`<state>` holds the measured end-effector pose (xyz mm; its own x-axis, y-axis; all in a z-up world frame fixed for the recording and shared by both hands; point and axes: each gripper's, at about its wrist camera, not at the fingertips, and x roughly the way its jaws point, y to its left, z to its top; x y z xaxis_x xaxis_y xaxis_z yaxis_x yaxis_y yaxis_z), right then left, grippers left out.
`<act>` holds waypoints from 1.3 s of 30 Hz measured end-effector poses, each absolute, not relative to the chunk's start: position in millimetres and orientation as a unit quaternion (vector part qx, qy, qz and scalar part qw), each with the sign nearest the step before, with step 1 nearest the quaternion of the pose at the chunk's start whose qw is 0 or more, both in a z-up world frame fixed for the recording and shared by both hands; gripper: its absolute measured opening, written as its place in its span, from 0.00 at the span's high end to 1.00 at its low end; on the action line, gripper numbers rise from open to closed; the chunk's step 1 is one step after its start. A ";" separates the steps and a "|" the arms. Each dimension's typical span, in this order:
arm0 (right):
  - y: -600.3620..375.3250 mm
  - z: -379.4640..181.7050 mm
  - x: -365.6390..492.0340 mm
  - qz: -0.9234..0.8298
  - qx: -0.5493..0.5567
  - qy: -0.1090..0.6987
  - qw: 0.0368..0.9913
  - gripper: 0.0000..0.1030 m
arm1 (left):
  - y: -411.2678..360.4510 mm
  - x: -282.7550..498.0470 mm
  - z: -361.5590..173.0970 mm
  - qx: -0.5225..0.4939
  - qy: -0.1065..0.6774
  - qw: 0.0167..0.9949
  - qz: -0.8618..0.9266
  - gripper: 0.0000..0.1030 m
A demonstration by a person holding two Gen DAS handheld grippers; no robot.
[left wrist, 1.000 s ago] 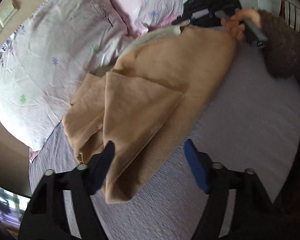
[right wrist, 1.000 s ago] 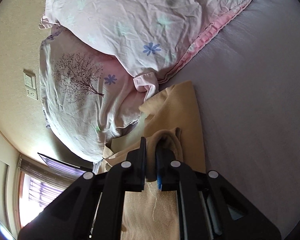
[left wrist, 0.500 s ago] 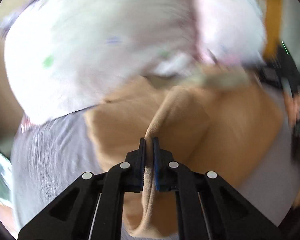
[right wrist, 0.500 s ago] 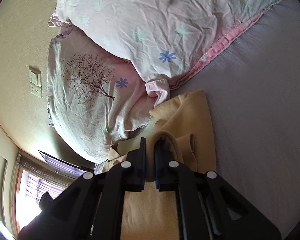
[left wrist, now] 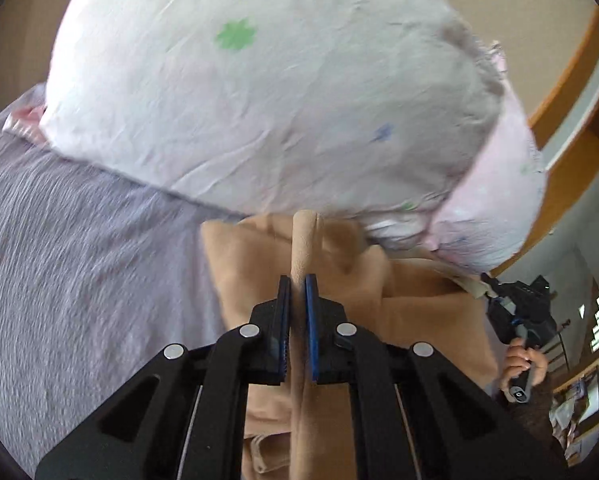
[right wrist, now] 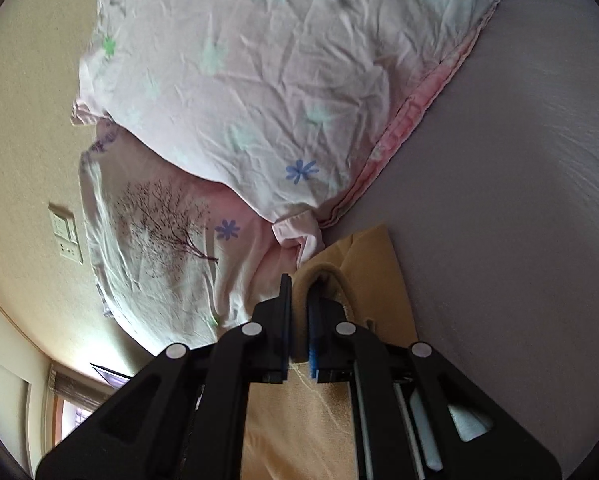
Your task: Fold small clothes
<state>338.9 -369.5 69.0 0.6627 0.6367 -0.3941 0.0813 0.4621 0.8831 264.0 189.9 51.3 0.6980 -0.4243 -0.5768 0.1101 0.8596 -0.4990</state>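
A tan garment (left wrist: 411, 320) lies on the grey bed sheet (left wrist: 79, 280), close under the pillows. My left gripper (left wrist: 297, 280) is shut on a raised fold of this garment, which stands up between the fingers. My right gripper (right wrist: 298, 284) is shut on another pinched fold of the same tan garment (right wrist: 371, 268) near its far corner. The right gripper (left wrist: 519, 312) and the hand holding it also show at the right edge of the left wrist view.
Two pale floral pillows (right wrist: 259, 80) lie stacked just beyond the garment, against a beige wall with a switch plate (right wrist: 65, 236). Grey sheet (right wrist: 519, 220) stretches to the right. A window (right wrist: 71, 412) shows at lower left.
My left gripper was open over the garment's near edge; it has since shut on a fold and swung towards the pillows. My right gripper stays shut on its fold and has shifted slightly.
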 end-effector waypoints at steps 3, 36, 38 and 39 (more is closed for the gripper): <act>-366.7 69.0 341.6 0.187 0.479 0.373 0.773 0.93 | 177.8 285.9 50.7 -0.206 0.386 0.886 -0.151 0.93; -369.5 37.8 371.5 0.129 0.537 0.405 0.729 0.92 | 200.9 345.3 11.4 -0.230 0.434 0.870 -0.047 0.95; -371.9 34.4 376.1 0.113 0.543 0.412 0.722 0.82 | 207.5 346.6 7.8 -0.259 0.438 0.859 -0.053 0.95; -374.9 37.7 376.0 0.107 0.544 0.406 0.726 0.76 | 214.4 344.3 9.4 -0.274 0.433 0.857 -0.057 0.95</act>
